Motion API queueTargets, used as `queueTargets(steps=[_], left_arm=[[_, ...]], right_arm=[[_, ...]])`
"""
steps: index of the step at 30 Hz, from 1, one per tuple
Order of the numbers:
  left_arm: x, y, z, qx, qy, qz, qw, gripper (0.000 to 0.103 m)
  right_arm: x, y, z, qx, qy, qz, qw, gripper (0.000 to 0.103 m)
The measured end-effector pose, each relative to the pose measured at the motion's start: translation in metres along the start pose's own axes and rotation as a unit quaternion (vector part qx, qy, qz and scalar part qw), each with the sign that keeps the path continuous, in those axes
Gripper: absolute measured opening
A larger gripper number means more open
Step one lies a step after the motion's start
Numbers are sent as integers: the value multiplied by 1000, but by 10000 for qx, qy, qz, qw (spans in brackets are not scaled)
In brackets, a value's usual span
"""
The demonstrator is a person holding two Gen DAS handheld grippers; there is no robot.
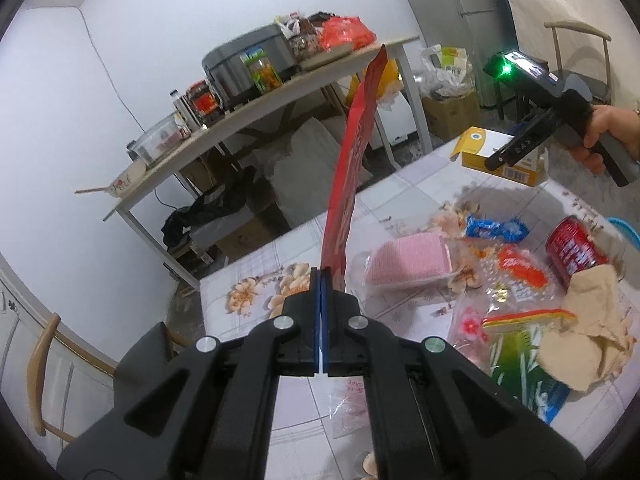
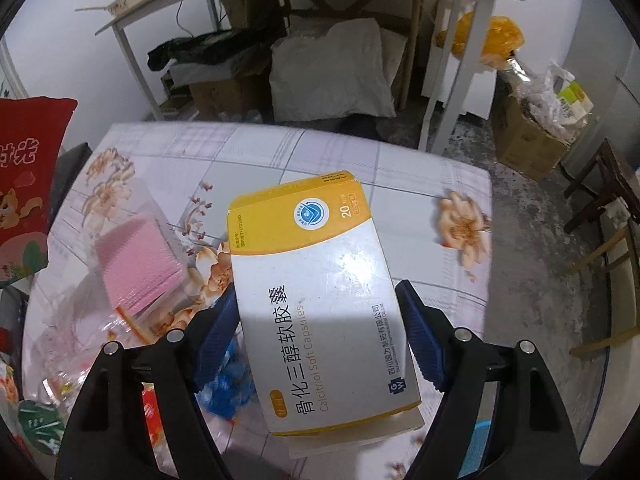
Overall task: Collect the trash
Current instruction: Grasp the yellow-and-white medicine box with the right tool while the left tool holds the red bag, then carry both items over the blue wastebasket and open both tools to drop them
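count of items on the desk (image 1: 400,184)
one medicine box (image 2: 320,300), one red pouch (image 1: 352,168), one red can (image 1: 576,252), one pink pack (image 1: 408,264).

Yellow-white capsule box (image 2: 320,300) lifted above table, tilted; red snack bag (image 1: 352,168) held upright, edge-on.

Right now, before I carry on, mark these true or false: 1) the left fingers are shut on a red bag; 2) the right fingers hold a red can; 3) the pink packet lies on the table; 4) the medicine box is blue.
1) True: the left gripper pinches the red bag.
2) False: the right gripper holds the medicine box; the red can lies on the table.
3) True: the pink packet lies there.
4) False: it is yellow and white.
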State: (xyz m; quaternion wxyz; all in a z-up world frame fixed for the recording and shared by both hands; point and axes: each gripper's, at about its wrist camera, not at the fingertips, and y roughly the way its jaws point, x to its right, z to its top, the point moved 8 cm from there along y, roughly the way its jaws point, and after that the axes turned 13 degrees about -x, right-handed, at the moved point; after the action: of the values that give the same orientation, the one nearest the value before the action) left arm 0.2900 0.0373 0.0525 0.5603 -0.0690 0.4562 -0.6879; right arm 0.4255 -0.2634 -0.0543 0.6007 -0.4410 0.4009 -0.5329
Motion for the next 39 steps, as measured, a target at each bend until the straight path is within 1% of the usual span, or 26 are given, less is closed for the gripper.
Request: queueTargets(steps=[3,7,9,10,13,16,19,21,24,28,29,30,32,33,35,36,37,39], left_arm=[[3,-22,6,167,-37,0,9999,0],[12,-50,14,396,-68,-77,9992,0],[23,-67,19,506,-35,-179,9986,0],[27,-72,21,545,-20,-224,9983,0],[51,-95,29,703,64,-453,9965,0],[87,-118,43,846,240,-842,9926,0],[127,-132,55,887,449,-1228,9874,0],[165,-140,68,869,648,-1599,9812,0],[221,-148,85,730,932,-2169,9690,0],[300,-145,102,283,1291,-2905,9477,0],[325,-141,105,80,1387,-3126,9397,0],[350,-136,107,-161,1484,-3355,9301,0],[391,-121,108,-585,1597,-3603,9172,0],[415,-113,108,-752,1714,-3628,9129,0],[453,-98,105,-960,1922,-3568,9091,0],[475,-89,101,-1137,2016,-3587,9043,0],[486,-82,99,-1275,2061,-3598,9010,0],[517,-59,93,-1531,2153,-3526,8977,0]], right_arm=[[3,-29,-13,184,32,40,9998,75],[11,-74,-42,496,139,152,9986,75],[17,-94,-59,608,242,211,9976,75],[23,-109,-73,683,337,255,9968,75],[38,-136,-106,853,568,311,9943,75],[61,-160,-147,997,926,415,9898,75],[93,-176,-193,1072,1402,482,9831,75],[117,-182,-223,1099,1751,526,9770,75],[151,-184,-265,1143,2268,609,9653,75],[201,-165,-327,1088,3135,895,9391,75],[210,-156,-339,1045,3325,993,9320,75],[221,-144,-353,993,3589,1148,9210,75],[238,-120,-374,878,4003,1429,9009,75],[244,-106,-384,814,4187,1552,8911,75],[260,-70,-407,618,4592,1790,8679,75],[266,-55,-415,535,4747,1879,8582,75],[269,-42,-422,469,4867,1945,8503,75],[279,-8,-431,311,5170,2104,8291,75]])
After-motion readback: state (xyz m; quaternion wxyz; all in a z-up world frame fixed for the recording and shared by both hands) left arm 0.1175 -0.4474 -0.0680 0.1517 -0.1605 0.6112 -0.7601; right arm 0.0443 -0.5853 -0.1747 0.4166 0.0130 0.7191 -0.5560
